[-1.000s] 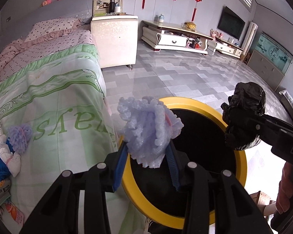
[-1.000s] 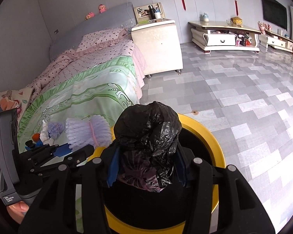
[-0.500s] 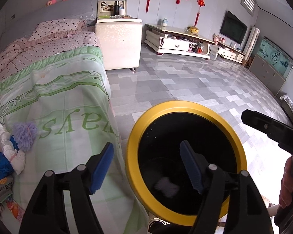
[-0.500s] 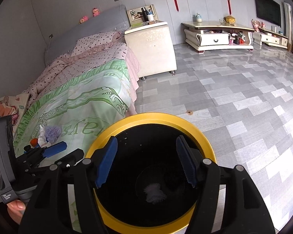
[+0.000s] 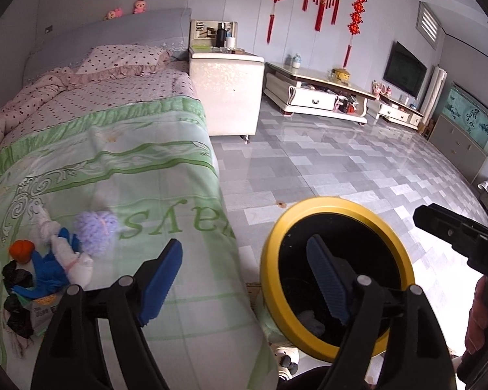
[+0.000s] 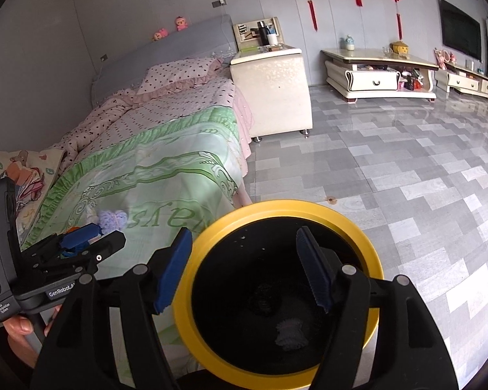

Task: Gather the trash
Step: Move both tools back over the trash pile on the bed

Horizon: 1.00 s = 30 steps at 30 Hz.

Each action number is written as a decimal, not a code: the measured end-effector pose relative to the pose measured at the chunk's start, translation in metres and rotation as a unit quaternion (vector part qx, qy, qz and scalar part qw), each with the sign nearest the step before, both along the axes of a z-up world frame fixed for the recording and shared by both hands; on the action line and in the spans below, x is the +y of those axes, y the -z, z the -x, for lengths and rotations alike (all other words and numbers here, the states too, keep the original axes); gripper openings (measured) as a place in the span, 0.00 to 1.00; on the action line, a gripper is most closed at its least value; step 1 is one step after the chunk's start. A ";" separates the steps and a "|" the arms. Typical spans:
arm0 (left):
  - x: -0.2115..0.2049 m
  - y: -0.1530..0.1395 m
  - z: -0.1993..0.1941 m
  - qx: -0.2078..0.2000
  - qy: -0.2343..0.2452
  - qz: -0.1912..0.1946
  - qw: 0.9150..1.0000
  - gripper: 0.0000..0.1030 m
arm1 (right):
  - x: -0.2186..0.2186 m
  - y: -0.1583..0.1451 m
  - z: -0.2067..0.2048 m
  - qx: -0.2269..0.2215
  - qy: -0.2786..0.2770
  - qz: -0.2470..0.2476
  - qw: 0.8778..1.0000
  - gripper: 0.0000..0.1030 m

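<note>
A yellow-rimmed black bin [image 5: 270,253] [image 6: 211,237] stands on the floor beside the bed. At its bottom lie a pale foam piece [image 6: 289,331] [image 5: 310,317] and a dark bag lump [image 6: 265,300]. My left gripper [image 5: 244,286] hangs over the bed's edge and the bin's left rim, jaws still opening with nothing between them. My right gripper [image 6: 244,269] is above the bin, jaws opening and empty too. On the green bedsheet lies a heap of trash: a lilac foam net [image 5: 96,227] [image 6: 112,219], white and blue pieces [image 5: 61,260], an orange bit [image 5: 21,250], black scraps [image 5: 16,279].
The bed [image 5: 114,162] fills the left. A white nightstand [image 5: 231,91] stands at its head, and low TV cabinets [image 5: 315,97] line the far wall. Grey tiled floor [image 6: 406,178] stretches to the right. A hand [image 6: 19,328] holds the left gripper's handle.
Both grippers opened and let go: the lilac foam net and the black bag dropped into the bin. Both hands then rose, and the left one swung toward the bed.
</note>
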<state>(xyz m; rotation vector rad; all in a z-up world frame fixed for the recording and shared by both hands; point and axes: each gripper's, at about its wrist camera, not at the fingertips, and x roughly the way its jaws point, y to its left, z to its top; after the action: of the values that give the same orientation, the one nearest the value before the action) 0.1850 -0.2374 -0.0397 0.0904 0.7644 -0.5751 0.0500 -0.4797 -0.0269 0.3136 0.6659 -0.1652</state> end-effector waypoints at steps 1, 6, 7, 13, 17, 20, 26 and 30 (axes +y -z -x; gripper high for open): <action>0.004 -0.002 0.000 -0.002 -0.003 0.001 1.000 0.75 | 0.005 -0.004 -0.001 -0.003 -0.004 0.002 1.000 0.63; 0.031 -0.015 0.003 -0.014 -0.023 0.007 1.000 0.77 | 0.029 -0.019 -0.004 -0.013 -0.021 0.010 1.000 0.65; 0.034 -0.017 0.003 -0.016 -0.026 0.008 1.000 0.78 | 0.032 -0.021 -0.005 -0.015 -0.023 0.011 1.000 0.65; 0.066 -0.029 0.002 -0.031 -0.051 0.005 0.998 0.80 | 0.064 -0.035 -0.012 -0.023 -0.046 0.023 0.998 0.68; 0.090 -0.035 -0.001 -0.037 -0.068 0.005 0.997 0.80 | 0.085 -0.041 -0.019 -0.025 -0.061 0.027 0.997 0.69; 0.107 -0.039 -0.003 -0.041 -0.083 0.002 0.996 0.80 | 0.097 -0.045 -0.025 -0.026 -0.073 0.031 0.997 0.69; 0.147 -0.040 -0.010 -0.042 -0.116 -0.002 0.992 0.80 | 0.128 -0.050 -0.034 -0.029 -0.099 0.033 0.994 0.69; 0.174 -0.037 -0.015 -0.042 -0.137 -0.007 0.990 0.80 | 0.152 -0.051 -0.041 -0.028 -0.122 0.038 0.991 0.69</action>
<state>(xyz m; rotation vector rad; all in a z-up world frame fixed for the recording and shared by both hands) 0.1996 -0.0632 -0.0027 0.0217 0.6854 -0.3031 0.0911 -0.3273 0.0238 0.1612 0.6345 0.0521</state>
